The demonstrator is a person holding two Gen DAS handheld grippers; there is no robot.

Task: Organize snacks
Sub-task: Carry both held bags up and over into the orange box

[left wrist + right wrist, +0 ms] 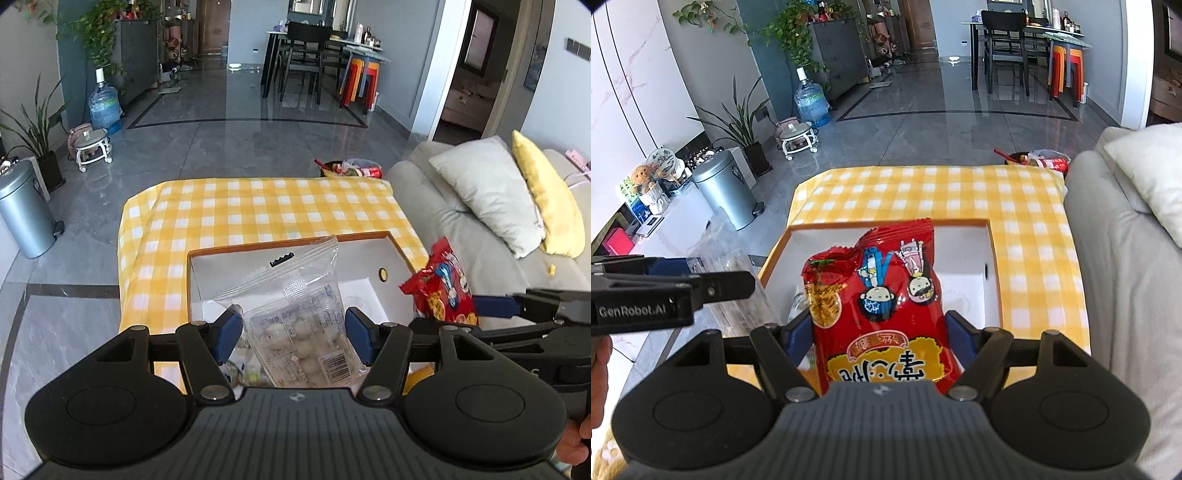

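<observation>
While hanging over the checkered tabletop (pixel 258 206), both tongs loaded up. Left tongs (pixel 293 334) pinching a clear packet (pixel 299 317) of pale round snacks, lower centre of the left view, above the white box (pixel 399 258) with the orange rim. Right tongs (pixel 877 334) clamped on a red snack bag (pixel 882 306) with cartoon figures, also above that box. Box interior mostly bare white where visible, with a few small wrappers showing low down between the left pads, though hard to say whether inside it. Far edge, upper right: a dark bowl (pixel 334 168) stuffed with wrappers.
</observation>
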